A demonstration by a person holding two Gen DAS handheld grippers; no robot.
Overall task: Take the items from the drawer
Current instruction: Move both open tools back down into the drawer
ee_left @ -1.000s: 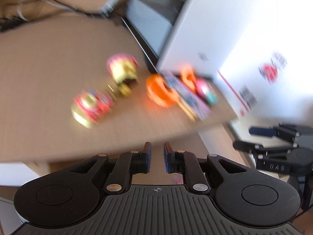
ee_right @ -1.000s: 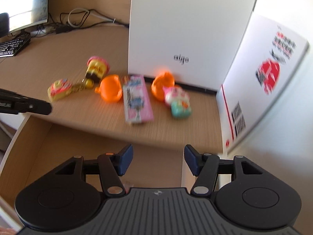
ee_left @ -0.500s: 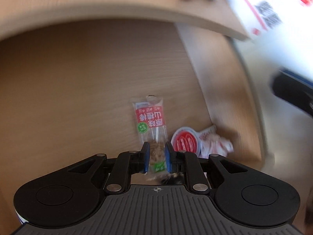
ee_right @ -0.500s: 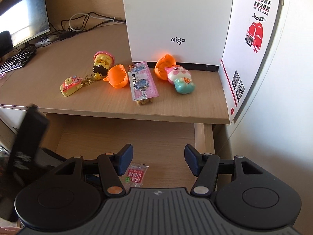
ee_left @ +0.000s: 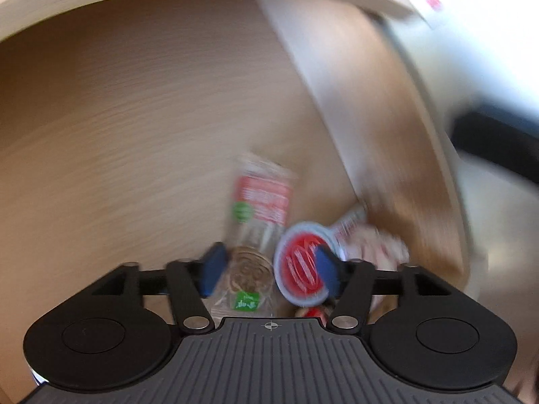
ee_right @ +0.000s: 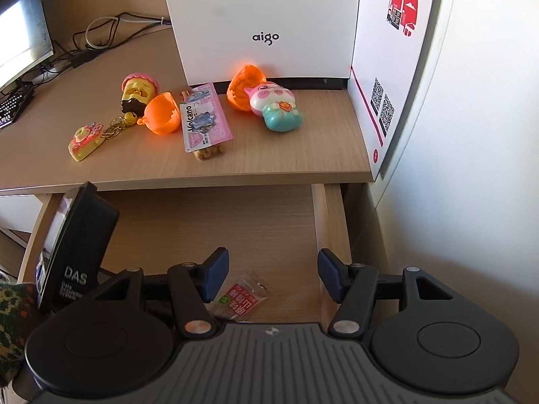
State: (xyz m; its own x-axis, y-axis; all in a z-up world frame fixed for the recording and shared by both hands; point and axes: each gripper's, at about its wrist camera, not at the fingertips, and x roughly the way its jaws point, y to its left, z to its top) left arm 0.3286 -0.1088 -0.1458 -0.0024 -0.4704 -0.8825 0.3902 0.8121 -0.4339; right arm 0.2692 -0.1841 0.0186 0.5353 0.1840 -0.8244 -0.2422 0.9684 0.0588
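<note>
The left gripper had dropped from desk height into the drawer, jaws opening wide over the snack packet; the right gripper hung half-open, empty.

We see two wooden surfaces. On the desk top, from its left end toward the right: a yellow camera keychain, a pink-topped yellow toy, an orange capsule half, a pink snack card, another orange half, a pink-and-teal cat figure; a white box stands along the back edge. Below, on the open drawer's floor, near its right wall, lie a red-labelled clear snack packet and a round red-lidded cup, just beside each other.
</note>
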